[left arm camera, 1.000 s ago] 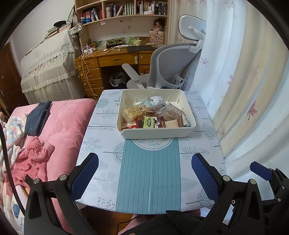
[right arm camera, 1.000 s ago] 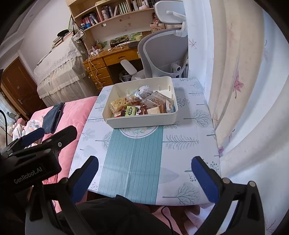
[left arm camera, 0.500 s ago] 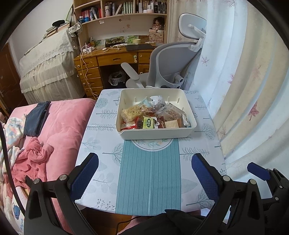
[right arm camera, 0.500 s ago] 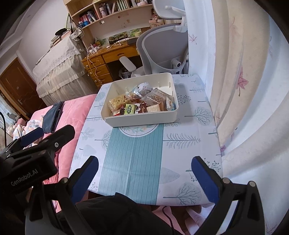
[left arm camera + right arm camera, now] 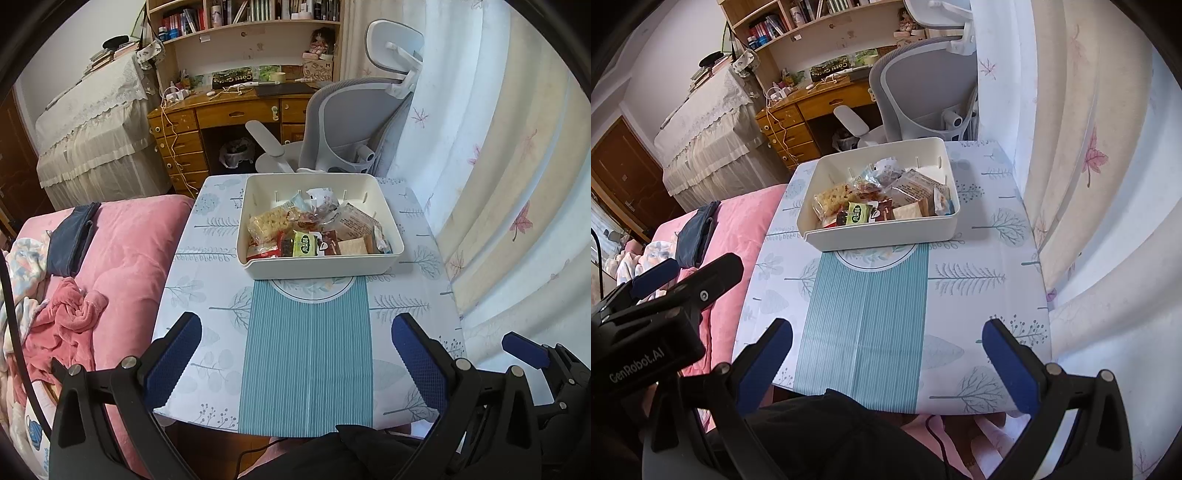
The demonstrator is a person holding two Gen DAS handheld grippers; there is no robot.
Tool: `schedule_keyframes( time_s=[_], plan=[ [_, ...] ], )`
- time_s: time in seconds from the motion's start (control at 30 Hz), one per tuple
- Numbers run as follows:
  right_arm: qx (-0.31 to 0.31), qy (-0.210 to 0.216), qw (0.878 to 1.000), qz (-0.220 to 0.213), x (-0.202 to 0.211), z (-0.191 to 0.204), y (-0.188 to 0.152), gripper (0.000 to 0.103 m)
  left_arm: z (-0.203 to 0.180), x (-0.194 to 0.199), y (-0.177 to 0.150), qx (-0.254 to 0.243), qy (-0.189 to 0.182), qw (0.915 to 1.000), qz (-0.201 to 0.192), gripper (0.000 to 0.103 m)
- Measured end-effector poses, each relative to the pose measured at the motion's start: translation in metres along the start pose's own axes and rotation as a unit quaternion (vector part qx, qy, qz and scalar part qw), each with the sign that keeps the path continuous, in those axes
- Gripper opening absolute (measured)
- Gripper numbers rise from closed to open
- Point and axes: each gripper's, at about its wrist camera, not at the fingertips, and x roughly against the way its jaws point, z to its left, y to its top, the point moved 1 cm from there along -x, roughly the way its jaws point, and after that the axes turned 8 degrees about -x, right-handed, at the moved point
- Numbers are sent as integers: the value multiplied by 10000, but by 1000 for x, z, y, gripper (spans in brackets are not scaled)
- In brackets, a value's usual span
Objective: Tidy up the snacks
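Snacks lie piled in a white bin at the far end of the counter. The left hand-held gripper and right hand-held gripper hover wide apart, holding nothing, over the near edge.

Right gripper: has risen and tilted, so the snack box sits higher in its view.
Left gripper: edged slightly back.
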Motion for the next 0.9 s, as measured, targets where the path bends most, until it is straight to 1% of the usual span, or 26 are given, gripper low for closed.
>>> schedule_keyframes(
  time_s=[0.2,0.9],
  plan=[
    [-24,-32,10000,63,-3,0,1,103,0,-4,-3,-43,-48,9999,83,102],
    [-97,-122,9991,384,-10,-1,-12,103,-3,-8,-15,-71,-165,9991,383,102]
  ],
)
